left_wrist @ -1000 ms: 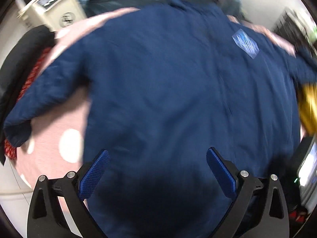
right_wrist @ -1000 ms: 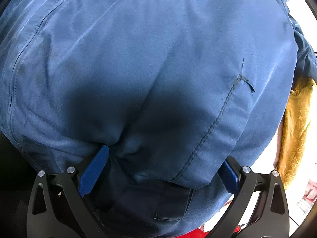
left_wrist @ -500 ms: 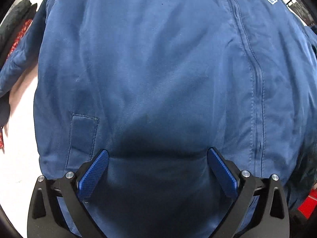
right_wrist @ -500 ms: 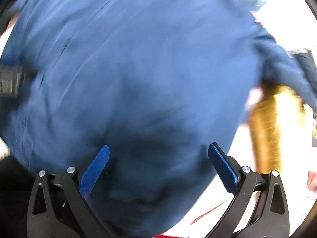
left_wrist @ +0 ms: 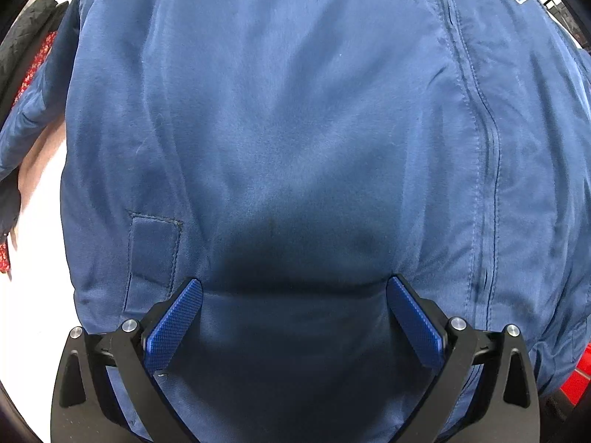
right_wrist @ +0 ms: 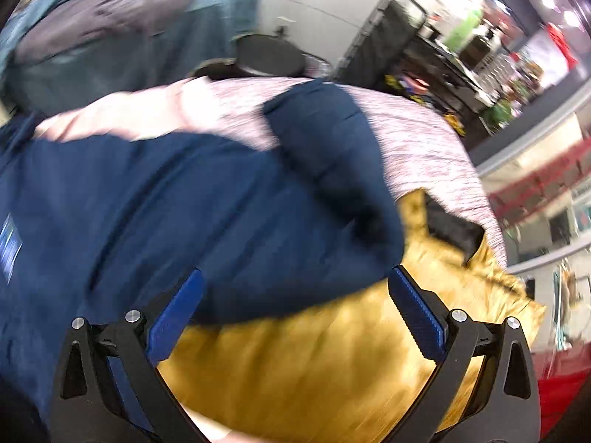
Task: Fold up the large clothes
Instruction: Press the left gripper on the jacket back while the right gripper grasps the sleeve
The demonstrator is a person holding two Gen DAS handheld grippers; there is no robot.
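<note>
blue jacket [left_wrist: 295,129] spread front-up on pink bedding [right_wrist: 424,140] | soft, bulky, limp, likely slippery | left tool [left_wrist: 293,295] apart over hem | right tool [right_wrist: 295,288] apart, empty | grip hem corners

Blurred view, right gripper [right_wrist: 294,304] with jaws wide apart and empty, above navy jacket [right_wrist: 155,214] overlapping a golden-yellow garment [right_wrist: 332,365], pink speckled cloth [right_wrist: 417,140] beyond, cluttered shelves [right_wrist: 461,55] behind.
</note>
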